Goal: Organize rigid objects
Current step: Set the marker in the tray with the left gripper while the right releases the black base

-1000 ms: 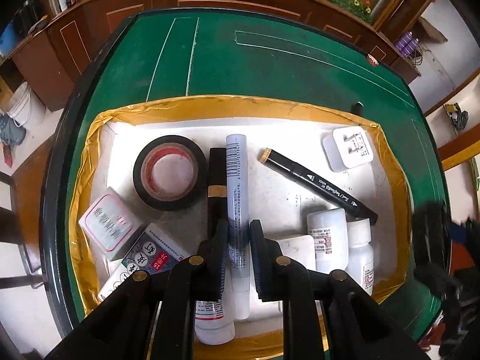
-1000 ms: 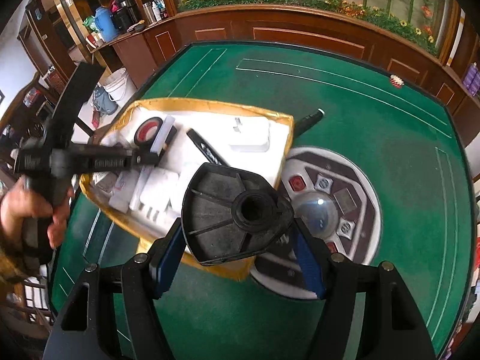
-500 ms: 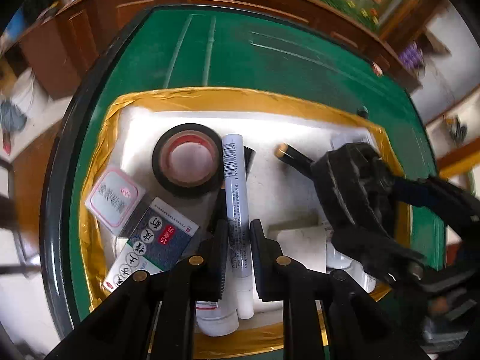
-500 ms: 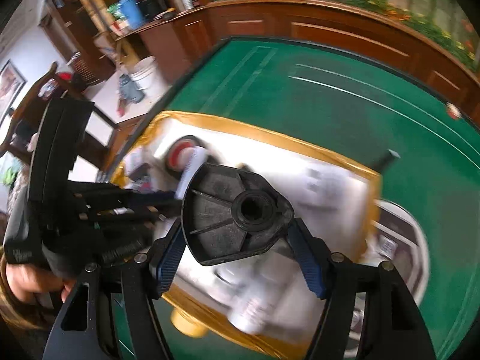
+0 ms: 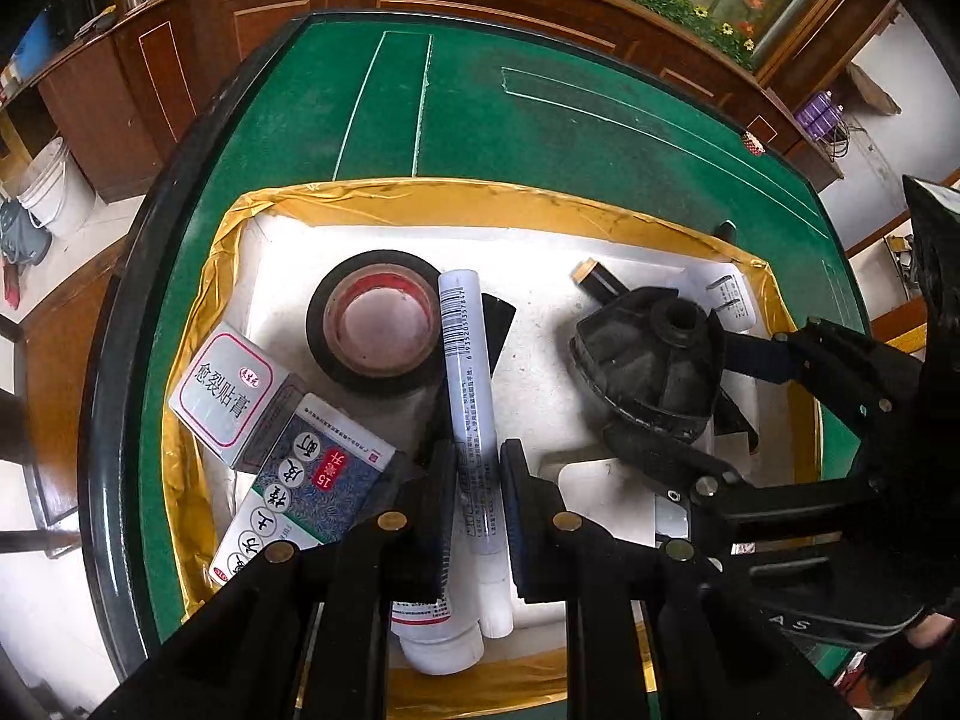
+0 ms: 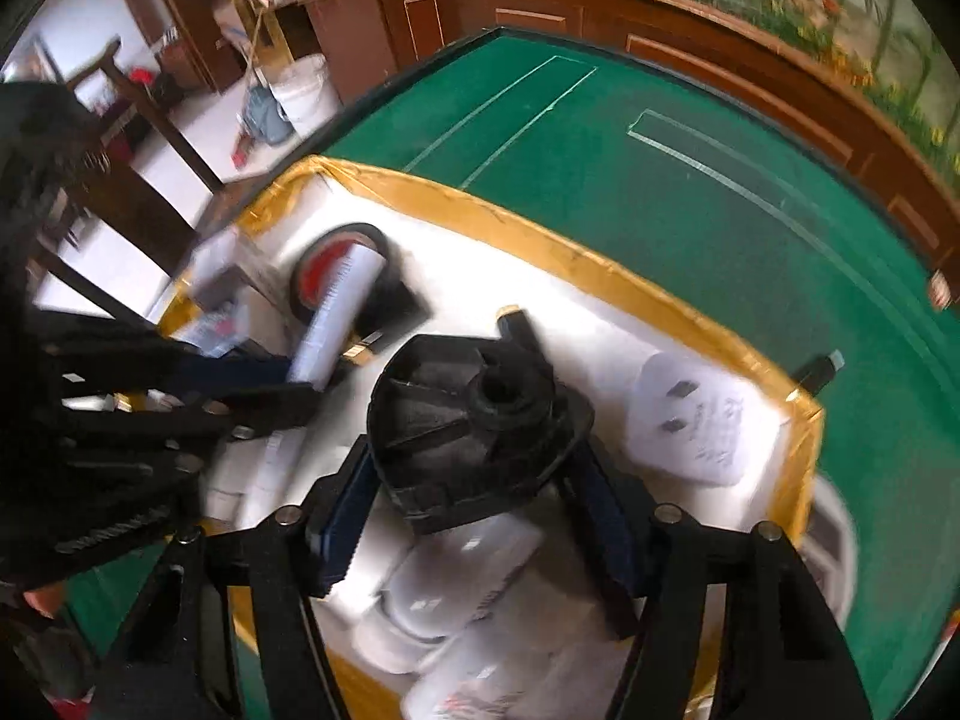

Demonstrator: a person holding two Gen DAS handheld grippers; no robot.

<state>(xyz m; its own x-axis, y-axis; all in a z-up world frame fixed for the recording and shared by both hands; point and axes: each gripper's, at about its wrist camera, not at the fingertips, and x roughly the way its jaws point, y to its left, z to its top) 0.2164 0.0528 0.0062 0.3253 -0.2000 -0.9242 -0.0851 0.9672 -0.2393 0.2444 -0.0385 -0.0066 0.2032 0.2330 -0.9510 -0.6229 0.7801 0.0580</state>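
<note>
A white box with gold-taped rim [image 5: 384,195] sits on the green table and holds several items. My left gripper [image 5: 477,468] is shut on a white tube [image 5: 465,360], held over the box beside a black tape roll [image 5: 375,321]. My right gripper [image 6: 474,480] is shut on a black ribbed plastic part [image 6: 474,414] and holds it above the box's right half; the part also shows in the left wrist view [image 5: 651,363]. The tube shows blurred in the right wrist view [image 6: 339,312].
In the box lie two medicine cartons [image 5: 231,390], [image 5: 306,489], a black marker [image 5: 600,279], a white plug adapter [image 6: 699,420] and white bottles [image 6: 456,582]. A black pen [image 6: 819,369] lies outside the box. A round device [image 6: 831,546] sits right of it.
My right gripper has carried the black part leftward from beside the box to above its right half. The left gripper still holds the tube in about the same place.
</note>
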